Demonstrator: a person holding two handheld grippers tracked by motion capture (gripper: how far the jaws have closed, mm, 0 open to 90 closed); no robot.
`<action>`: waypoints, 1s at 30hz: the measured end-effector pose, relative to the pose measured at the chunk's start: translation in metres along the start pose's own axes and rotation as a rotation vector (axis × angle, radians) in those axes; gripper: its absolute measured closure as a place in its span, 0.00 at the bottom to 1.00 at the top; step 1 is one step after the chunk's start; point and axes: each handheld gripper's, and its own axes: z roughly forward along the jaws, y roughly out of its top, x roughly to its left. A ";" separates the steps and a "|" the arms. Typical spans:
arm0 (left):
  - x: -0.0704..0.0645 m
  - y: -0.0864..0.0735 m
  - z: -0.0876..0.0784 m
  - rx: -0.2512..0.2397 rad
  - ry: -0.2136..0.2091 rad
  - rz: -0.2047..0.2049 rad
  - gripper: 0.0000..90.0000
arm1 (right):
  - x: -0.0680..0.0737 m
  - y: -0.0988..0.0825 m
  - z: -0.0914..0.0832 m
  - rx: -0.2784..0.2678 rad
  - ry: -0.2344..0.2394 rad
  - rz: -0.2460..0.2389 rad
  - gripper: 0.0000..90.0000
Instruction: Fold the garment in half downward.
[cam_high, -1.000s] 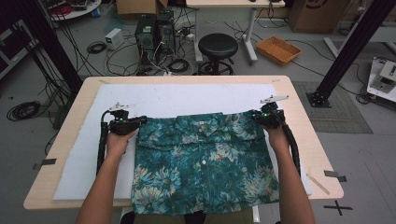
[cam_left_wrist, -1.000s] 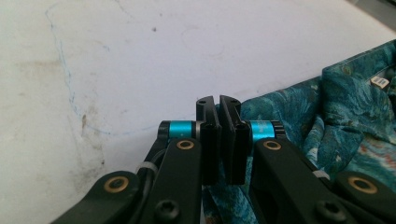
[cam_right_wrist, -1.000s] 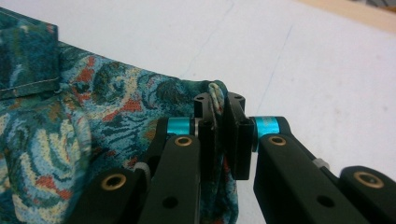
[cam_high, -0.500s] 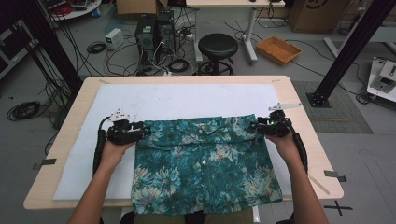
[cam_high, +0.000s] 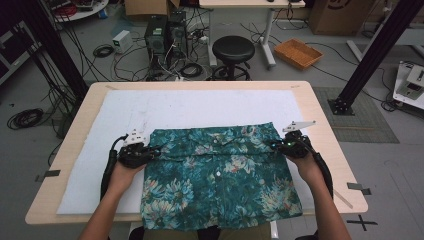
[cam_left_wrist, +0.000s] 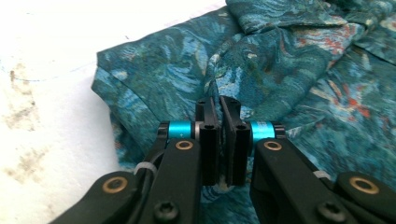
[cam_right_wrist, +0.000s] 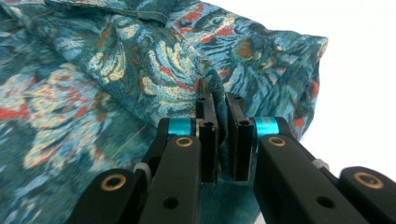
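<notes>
Now gripping again, on both sides. Closest to the person, hanging a little over the near edge of the worktop (cam_high: 325, 125): the hem of the floral shirt (cam_high: 220, 185), spread front-up with the buttons running down the middle. Slightly farther in, clamped at its left side by the left gripper (cam_high: 150, 151) and at its right side by the right gripper (cam_high: 277, 145), each carried in one hand. Confirmed from the left gripper view: fingers (cam_left_wrist: 208, 140) closed tight on a raised pinch of the teal cloth, with no gap remaining. Same from the right gripper view: closed on a bunched fold at the shirt's edge, with the white mat (cam_high: 200, 107) just beside.

Compared with a second ago: both shifted nearer to the person, away from the top corners of the shirt and down along its sides. Opened on the way, and just been closing again, now with cloth between the fingers lower down. Probably a re-grip and not a pull, with the top edge of the shirt lying in almost the same place as before. Judged from this: ready for the next fold, likely lifting at the crease line under the collar and bringing the upper part over. Worth watching: an uneven pinch, giving a crooked fold.

Beyond the grippers, lying flat on the mat: collar and top edge, with much bare mat behind. Farther, past the far edge of the worktop, standing on the floor: a black stool (cam_high: 233, 50), a computer tower (cam_high: 160, 35) with loose cables, an orange tray (cam_high: 300, 52).
</notes>
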 end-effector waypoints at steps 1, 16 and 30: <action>0.000 -0.001 -0.002 -0.011 -0.008 -0.008 0.96 | 0.001 -0.002 -0.002 -0.007 0.004 0.000 0.95; -0.032 -0.024 -0.053 -0.116 -0.126 0.019 0.96 | 0.022 -0.040 -0.046 -0.114 0.065 -0.053 0.95; -0.052 -0.051 -0.074 -0.052 -0.172 0.040 0.96 | 0.048 -0.056 -0.075 -0.105 0.074 -0.110 0.95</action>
